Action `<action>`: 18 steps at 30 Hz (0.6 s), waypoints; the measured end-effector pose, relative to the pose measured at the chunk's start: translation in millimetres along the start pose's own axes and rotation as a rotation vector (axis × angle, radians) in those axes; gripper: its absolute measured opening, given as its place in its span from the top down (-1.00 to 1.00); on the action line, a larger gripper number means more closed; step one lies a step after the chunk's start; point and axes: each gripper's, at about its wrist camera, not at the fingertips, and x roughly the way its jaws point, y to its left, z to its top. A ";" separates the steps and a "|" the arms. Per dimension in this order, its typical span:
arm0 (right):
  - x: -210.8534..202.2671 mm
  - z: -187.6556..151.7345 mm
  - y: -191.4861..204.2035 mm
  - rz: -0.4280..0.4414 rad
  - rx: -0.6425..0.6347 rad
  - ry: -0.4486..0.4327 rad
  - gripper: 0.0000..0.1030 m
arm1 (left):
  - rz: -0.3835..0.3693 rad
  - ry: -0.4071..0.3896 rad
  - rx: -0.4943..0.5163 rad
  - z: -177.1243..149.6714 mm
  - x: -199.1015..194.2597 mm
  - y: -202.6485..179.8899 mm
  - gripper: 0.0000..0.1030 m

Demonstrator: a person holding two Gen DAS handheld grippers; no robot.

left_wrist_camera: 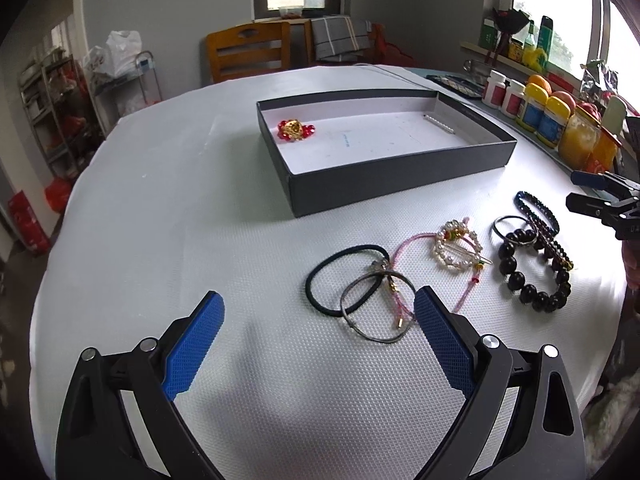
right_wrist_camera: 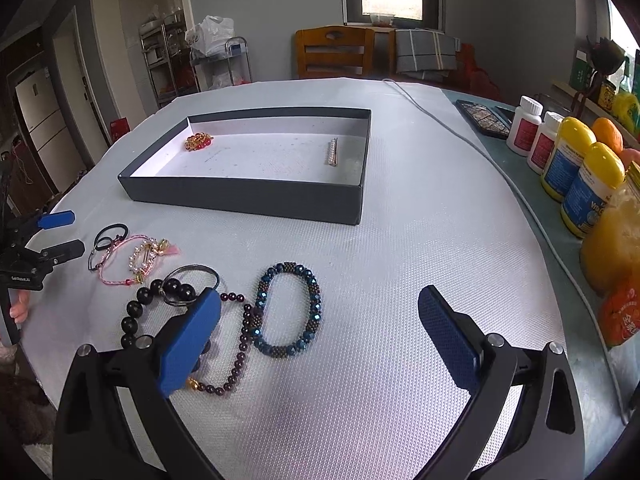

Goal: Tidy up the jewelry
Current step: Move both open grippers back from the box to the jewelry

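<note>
Both hand-held grippers, left [left_wrist_camera: 320,344] and right [right_wrist_camera: 320,336], are held apart above loose bracelets, ready for transfer into the box [right_wrist_camera: 248,200].

The left gripper [left_wrist_camera: 319,306] hovers low above the surface, its two blue-padded fingers [left_wrist_camera: 196,344] spread wide apart with nothing between them. The right gripper [right_wrist_camera: 319,312] hangs at a like height, its fingers [right_wrist_camera: 448,336] equally parted and empty. In the right wrist view a fingertip [right_wrist_camera: 19,309] of the person's left hand shows beneath the left gripper's body
</note>
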 end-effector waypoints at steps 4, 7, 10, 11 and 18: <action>2.6 -4.4 2.3 0.017 0.004 0.013 -0.89 | -0.024 0.007 0.007 -3.2 3.4 -10.7 -0.89; 3.5 -6.5 6.0 0.028 -0.006 0.018 -0.89 | -0.021 0.007 -0.015 -1.2 6.9 -16.6 -0.88; 3.4 -8.7 8.4 0.033 -0.016 0.017 -0.89 | -0.016 -0.012 -0.018 0.5 7.6 -24.1 -0.84; 3.4 -9.4 8.4 0.037 -0.016 0.017 -0.89 | -0.023 -0.017 -0.016 1.1 7.3 -25.6 -0.82; 3.2 -13.4 10.8 0.037 -0.022 0.007 -0.63 | 0.003 0.003 0.004 -0.1 9.5 -33.8 -0.76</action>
